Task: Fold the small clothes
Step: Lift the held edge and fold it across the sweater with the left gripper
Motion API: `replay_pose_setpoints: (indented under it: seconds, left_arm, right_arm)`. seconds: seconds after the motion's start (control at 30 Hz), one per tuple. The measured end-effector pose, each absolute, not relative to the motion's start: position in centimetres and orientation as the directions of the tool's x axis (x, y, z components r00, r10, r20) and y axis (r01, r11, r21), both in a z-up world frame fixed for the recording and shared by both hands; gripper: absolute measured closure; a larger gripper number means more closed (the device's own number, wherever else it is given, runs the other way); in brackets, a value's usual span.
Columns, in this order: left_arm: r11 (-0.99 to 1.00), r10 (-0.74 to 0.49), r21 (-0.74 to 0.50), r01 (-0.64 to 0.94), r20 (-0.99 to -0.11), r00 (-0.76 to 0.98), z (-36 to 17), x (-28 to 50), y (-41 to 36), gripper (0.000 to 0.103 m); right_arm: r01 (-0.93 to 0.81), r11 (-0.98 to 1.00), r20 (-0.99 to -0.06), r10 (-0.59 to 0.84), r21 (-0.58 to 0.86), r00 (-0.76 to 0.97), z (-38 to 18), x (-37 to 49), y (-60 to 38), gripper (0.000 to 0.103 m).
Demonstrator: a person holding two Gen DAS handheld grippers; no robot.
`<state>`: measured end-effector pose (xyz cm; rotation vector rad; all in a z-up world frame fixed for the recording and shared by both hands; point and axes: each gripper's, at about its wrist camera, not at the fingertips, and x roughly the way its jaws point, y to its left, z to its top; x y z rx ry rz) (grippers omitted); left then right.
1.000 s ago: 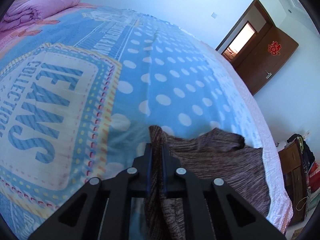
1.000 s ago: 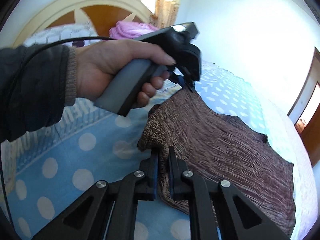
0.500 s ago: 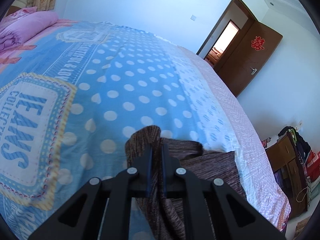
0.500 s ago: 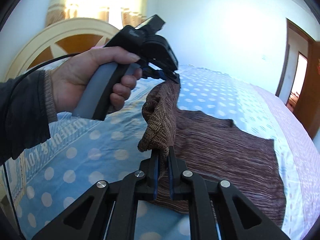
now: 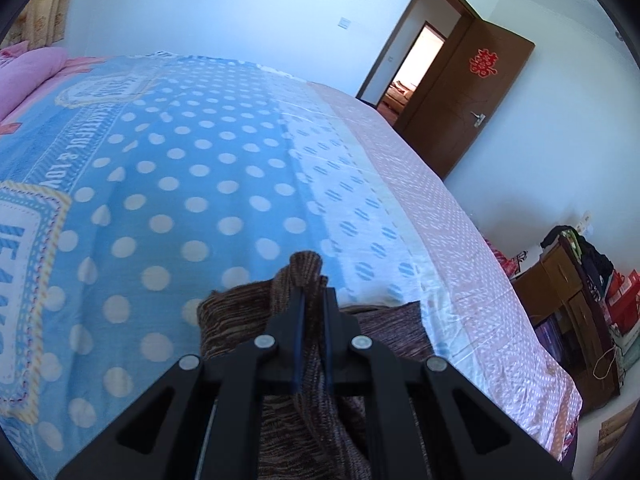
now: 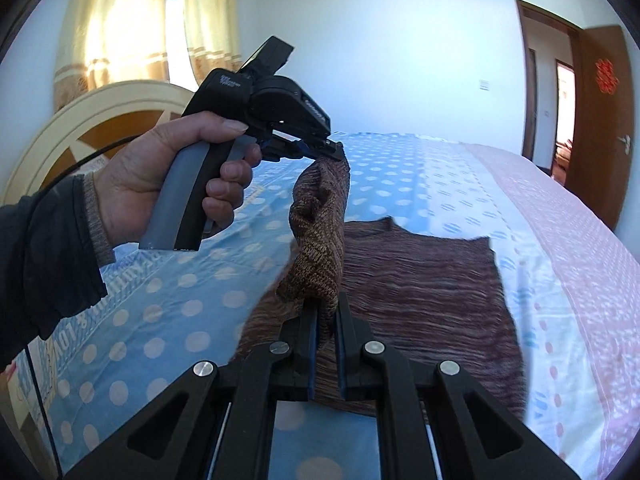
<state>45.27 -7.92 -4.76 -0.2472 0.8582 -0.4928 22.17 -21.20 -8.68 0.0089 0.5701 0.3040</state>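
A brown knitted garment [image 6: 420, 276] lies on the blue polka-dot bedspread [image 6: 168, 320]. One edge of it is lifted into a taut band between the two grippers. My right gripper [image 6: 325, 312] is shut on the near corner of that edge. My left gripper [image 6: 334, 151], held in a hand [image 6: 160, 184], is shut on the far corner above the bed. In the left wrist view my left gripper [image 5: 313, 300] pinches a bunched fold of the garment [image 5: 304, 276], and the rest hangs below the fingers.
A pink quilt [image 5: 28, 76] lies at the head of the bed, near a round cream headboard [image 6: 80, 128]. A brown door [image 5: 460, 100] stands ajar beyond the bed's far side. A wooden cabinet [image 5: 568, 312] with clutter sits by the bed's corner.
Both grippers have risen and carried the garment's edge across the bed, towards the door side. The lifted edge now hangs higher over the flat part of the garment.
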Motion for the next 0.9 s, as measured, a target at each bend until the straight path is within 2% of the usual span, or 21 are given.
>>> replay_pose_setpoints:
  seconds: [0.4, 0.73, 0.83, 0.9]
  left_arm:
    - [0.842, -0.530, -0.358, 0.404, -0.691, 0.492, -6.2, 45.5, -16.3, 0.095]
    - [0.839, -0.506, -0.300, 0.454, -0.736, 0.450, -10.0, 45.1, -22.8, 0.095]
    - [0.847, -0.484, -0.272, 0.458, -0.749, 0.451, -10.1, 44.4, -23.4, 0.091]
    - [0.850, -0.469, -0.236, 0.470, -0.745, 0.474, -9.4, 43.5, -23.0, 0.077]
  right_arm:
    - [-0.154, 0.957, -0.572, 0.272, 0.247, 0.774, -10.9, 21.8, -28.0, 0.097]
    - [-0.021, 0.908, -0.634, 0.309, 0.419, 0.710, -15.3, 21.8, -33.2, 0.097]
    - [0.010, 0.893, -0.640, 0.315, 0.450, 0.701, -16.3, 21.8, -34.2, 0.096]
    - [0.031, 0.894, -0.639, 0.294, 0.446, 0.711, -16.3, 21.3, -34.9, 0.096]
